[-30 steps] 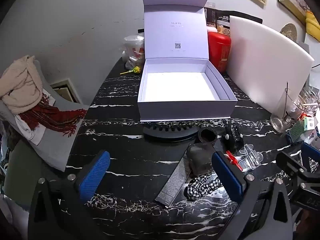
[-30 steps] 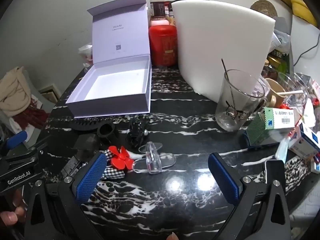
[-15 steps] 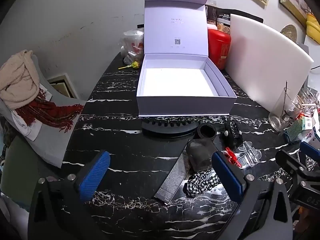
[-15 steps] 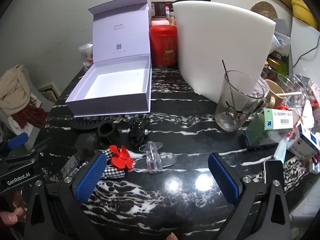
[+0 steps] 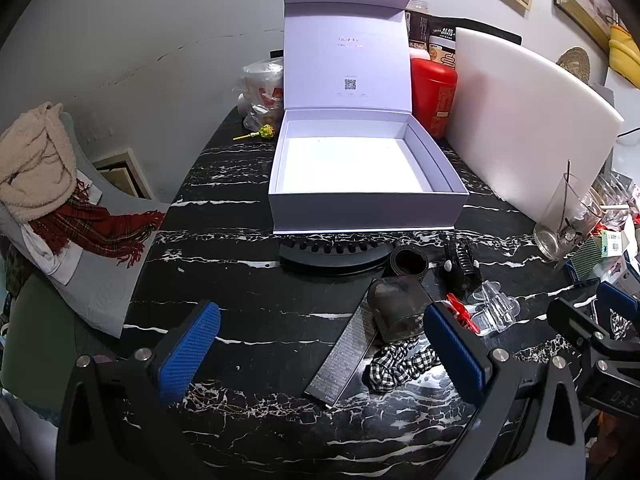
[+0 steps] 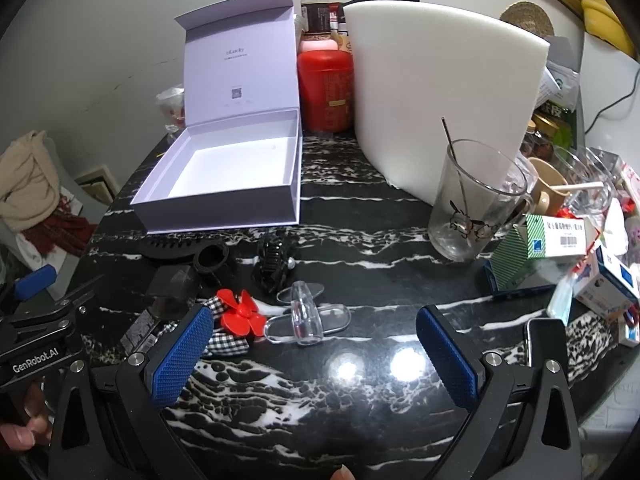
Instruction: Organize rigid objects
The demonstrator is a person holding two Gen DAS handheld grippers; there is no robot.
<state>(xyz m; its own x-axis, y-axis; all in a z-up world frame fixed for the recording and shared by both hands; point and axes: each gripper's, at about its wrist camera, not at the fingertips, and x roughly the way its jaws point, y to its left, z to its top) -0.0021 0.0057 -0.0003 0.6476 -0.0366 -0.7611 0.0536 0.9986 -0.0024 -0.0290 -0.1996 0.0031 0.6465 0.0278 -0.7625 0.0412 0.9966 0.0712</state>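
Left wrist view: the left gripper (image 5: 320, 354) hangs spread wide over the table (image 5: 248, 280), holding nothing. The box (image 5: 360, 208) sits straight ahead, lid up and nothing inside. Between the two lies the clutter: a black comb (image 5: 336, 258) against the box front, a ring (image 5: 408, 260), a dark pouch (image 5: 396, 310), and a flat black case (image 5: 346, 354) whose long axis runs from near-left to far-right, just inside the right finger. A checked bow (image 5: 400, 362) lies beside it.

Right wrist view: the right gripper (image 6: 316, 354) is likewise wide apart and empty. A clear clip (image 6: 308, 316) lies just ahead, between the fingers, long axis crosswise; a red flower (image 6: 240, 314) touches the left pad, and a black claw clip (image 6: 274, 262) sits further on. The box is far-left. I judge the right gripper nearer the clips, the left nearer the case, so either could begin by reaching straight forward.
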